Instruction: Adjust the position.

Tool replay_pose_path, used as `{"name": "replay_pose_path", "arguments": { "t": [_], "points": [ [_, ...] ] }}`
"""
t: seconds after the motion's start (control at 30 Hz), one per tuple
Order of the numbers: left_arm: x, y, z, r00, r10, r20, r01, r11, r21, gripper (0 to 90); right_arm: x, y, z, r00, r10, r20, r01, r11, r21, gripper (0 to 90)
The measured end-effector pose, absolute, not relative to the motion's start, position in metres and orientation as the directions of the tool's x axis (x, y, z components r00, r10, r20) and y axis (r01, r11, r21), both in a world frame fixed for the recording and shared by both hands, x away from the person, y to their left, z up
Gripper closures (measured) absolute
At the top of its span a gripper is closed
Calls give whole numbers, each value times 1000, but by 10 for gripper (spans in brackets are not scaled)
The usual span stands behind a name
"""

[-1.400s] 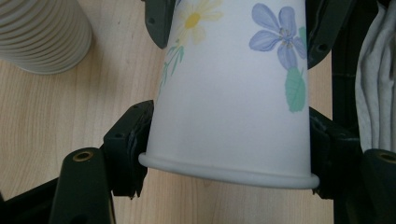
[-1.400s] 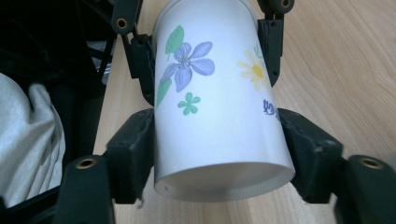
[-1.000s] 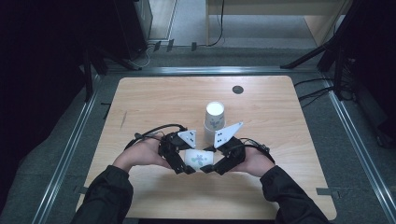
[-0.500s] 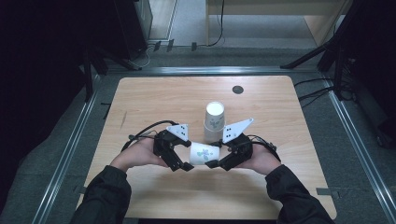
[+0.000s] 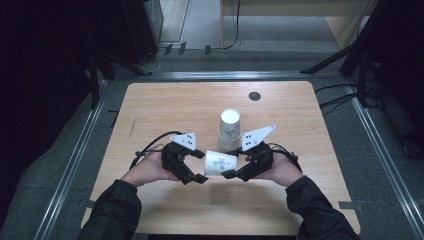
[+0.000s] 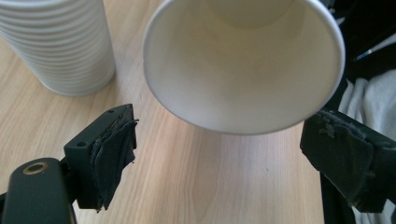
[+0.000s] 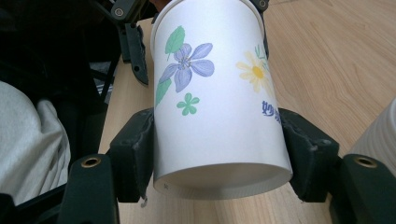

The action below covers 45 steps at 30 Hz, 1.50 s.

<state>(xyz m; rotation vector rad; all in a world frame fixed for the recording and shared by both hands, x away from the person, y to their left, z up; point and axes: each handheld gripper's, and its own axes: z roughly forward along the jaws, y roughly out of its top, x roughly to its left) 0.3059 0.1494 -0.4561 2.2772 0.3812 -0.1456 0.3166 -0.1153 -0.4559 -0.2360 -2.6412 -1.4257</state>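
Note:
A white paper cup printed with flowers (image 5: 219,162) (image 7: 215,93) lies on its side just above the wooden table (image 5: 165,105). My right gripper (image 5: 232,164) (image 7: 219,161) is shut on its lower half, a pad on each side. The cup's open mouth (image 6: 243,65) faces my left gripper (image 5: 199,167) (image 6: 229,154). That gripper's jaws have just been opening and stand open, short of the rim, with nothing between the pads. An upside-down stack of white cups (image 5: 230,126) (image 6: 60,42) stands just behind the two grippers.
A small dark round hole (image 5: 254,95) sits near the table's far edge. Metal rails (image 5: 75,165) run along both sides of the table. Bare wood stretches left and right of the hands. Cables trail from both grippers.
The left gripper has let go of the cup's rim and drawn slightly back to the left. The right gripper has carried the cup a little to the right.

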Motion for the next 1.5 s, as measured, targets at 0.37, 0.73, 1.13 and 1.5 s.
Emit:
{"name": "replay_pose_path", "arguments": {
  "t": [0.37,0.73,1.13,1.5],
  "points": [
    [302,151,-458,930,214,-300,368,-512,776,128,316,-115,-455,-977,44,208,200,524,828,342],
    [301,150,-458,937,185,-297,350,-505,789,222,316,-110,-457,-972,22,234,211,520,827,342],
    [301,151,-456,939,198,-282,344,-523,780,260,317,-109,-459,-968,36,247,228,533,815,315],
    [305,165,-436,939,231,-256,343,-562,753,260,319,-108,-462,-966,65,250,243,555,795,269]
  ]
}}
